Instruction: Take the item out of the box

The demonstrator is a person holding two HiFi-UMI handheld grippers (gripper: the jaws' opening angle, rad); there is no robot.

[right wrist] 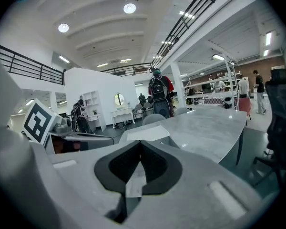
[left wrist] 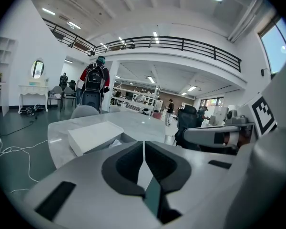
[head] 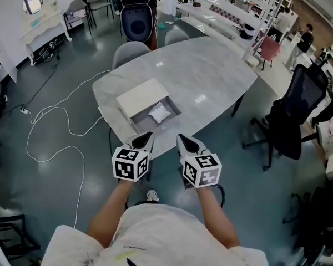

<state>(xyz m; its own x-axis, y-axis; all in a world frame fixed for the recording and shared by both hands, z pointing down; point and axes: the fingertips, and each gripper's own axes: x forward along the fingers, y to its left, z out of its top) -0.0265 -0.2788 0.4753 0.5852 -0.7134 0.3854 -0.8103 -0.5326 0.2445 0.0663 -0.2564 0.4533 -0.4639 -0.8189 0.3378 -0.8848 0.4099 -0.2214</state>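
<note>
An open box (head: 172,114) lies on the grey marble table (head: 211,76), near its front edge. Its white lid (head: 141,97) is pushed to the back left and covers part of it. A white crumpled item (head: 159,113) lies in the uncovered part. My left gripper (head: 145,135) and right gripper (head: 183,139) hover side by side just in front of the table edge, short of the box. Both are shut with nothing between the jaws. The left gripper view shows the lid (left wrist: 93,134) beyond the left gripper (left wrist: 143,145). In the right gripper view the lid (right wrist: 145,134) sits past the right gripper (right wrist: 140,144).
A grey chair (head: 130,51) stands at the table's far side, with a person carrying a backpack (head: 137,7) behind it. A black office chair (head: 296,112) is to the right. A white cable (head: 61,121) trails over the floor on the left.
</note>
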